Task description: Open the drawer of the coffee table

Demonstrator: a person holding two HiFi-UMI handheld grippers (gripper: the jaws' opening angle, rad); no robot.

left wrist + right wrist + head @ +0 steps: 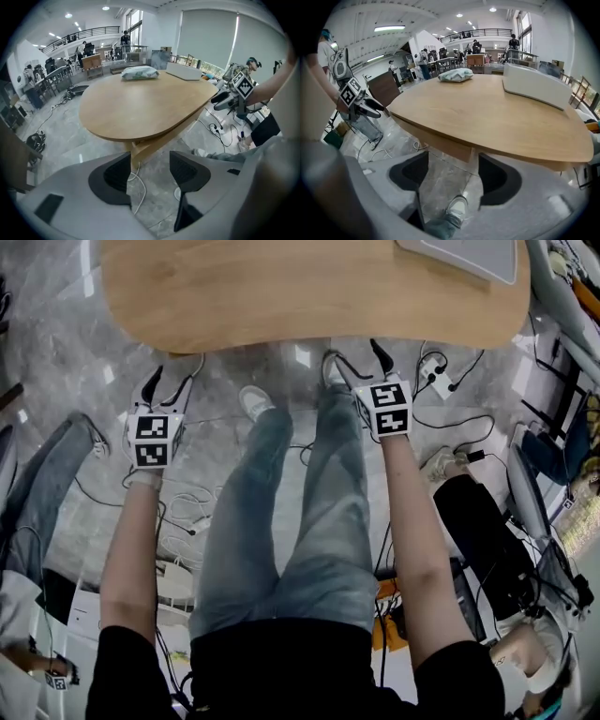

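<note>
Standing entry, one person, seen from above: blue jeans (pixel 309 512), white sneakers (pixel 253 401), bare forearms, a gripper in each hand.

Item 1. Light wooden coffee table with a rounded oval top (pixel 309 287). It stands just ahead of the person's feet on a grey marbled floor (pixel 56 352). A plain wooden panel (pixel 440 140) hangs under the near edge of the top, facing the person. Whether it is the drawer front cannot be told, and no handle is visible.

Item 2. Left gripper (pixel 173 379), carrying a black-and-white marker cube (pixel 153 440). It points down and forward, just short of the table's edge and not touching it. Its dark fingers (pixel 112 176) stand well apart, with only floor and a white cable between them.

Item 3. Right gripper (pixel 354 357), fitted alike. Its tips sit close to the table's edge. Its fingers (pixel 410 171) stand wide apart, with floor and one sneaker showing in the gap.

Item 4. On the tabletop, at the far side: a long white rectangular box (pixel 534 86) and a pale green soft bag (pixel 456 75), well apart from both grippers.

Item 5. White power strip with black cables (pixel 439 381), on the floor right of the person.
</note>
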